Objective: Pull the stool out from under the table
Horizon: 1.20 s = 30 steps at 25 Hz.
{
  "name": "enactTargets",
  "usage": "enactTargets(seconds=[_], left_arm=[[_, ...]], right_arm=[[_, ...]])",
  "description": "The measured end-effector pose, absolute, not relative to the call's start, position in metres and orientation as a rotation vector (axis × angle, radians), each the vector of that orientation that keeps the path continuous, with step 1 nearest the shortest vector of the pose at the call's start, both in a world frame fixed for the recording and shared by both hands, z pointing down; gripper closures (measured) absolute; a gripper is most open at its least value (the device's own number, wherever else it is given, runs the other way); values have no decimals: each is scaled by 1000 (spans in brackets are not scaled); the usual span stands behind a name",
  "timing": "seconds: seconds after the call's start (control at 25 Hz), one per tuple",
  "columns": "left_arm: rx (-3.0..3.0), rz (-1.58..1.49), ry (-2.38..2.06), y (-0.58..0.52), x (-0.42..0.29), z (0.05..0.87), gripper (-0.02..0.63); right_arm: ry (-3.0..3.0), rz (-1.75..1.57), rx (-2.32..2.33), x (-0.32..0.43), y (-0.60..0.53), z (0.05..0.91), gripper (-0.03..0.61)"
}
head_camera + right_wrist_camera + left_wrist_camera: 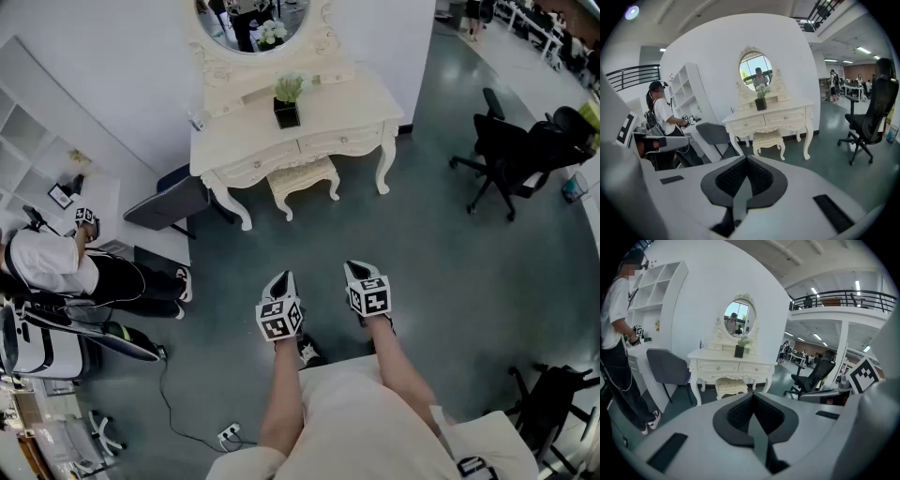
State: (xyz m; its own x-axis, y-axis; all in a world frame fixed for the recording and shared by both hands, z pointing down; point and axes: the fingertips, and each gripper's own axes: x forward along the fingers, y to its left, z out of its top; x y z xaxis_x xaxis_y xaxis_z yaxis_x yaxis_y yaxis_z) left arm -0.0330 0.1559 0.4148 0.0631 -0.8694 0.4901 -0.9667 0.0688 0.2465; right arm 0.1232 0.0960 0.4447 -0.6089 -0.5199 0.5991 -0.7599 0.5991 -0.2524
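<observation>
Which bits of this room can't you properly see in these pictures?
- Stool: head view, back part hidden under the table.
- Mirror: head view, top cut off by the edge.
- Stool's legs: left gripper view, partly hidden behind the left tool body.
- Far desks: right gripper view, too small to tell.

Stool (pixel 768 137) under table (pixel 780 117) — fingers (pixel 725 182) together

Both arms forward, left gripper (pixel 284 281) and right gripper (pixel 360 274) side by side, jaws together, empty.
</observation>
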Motion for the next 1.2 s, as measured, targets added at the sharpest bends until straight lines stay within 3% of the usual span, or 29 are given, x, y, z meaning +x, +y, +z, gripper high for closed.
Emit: enactTargets(seconds=[0.52, 1.2], left_arm=[[2002, 323, -1684, 176, -130, 431, 600], [1993, 253, -1678, 146, -167, 432, 598]], right_arm=[[-2323, 778, 1254, 26, 128, 461, 534], [-2342, 876, 1164, -8, 120, 461, 534]])
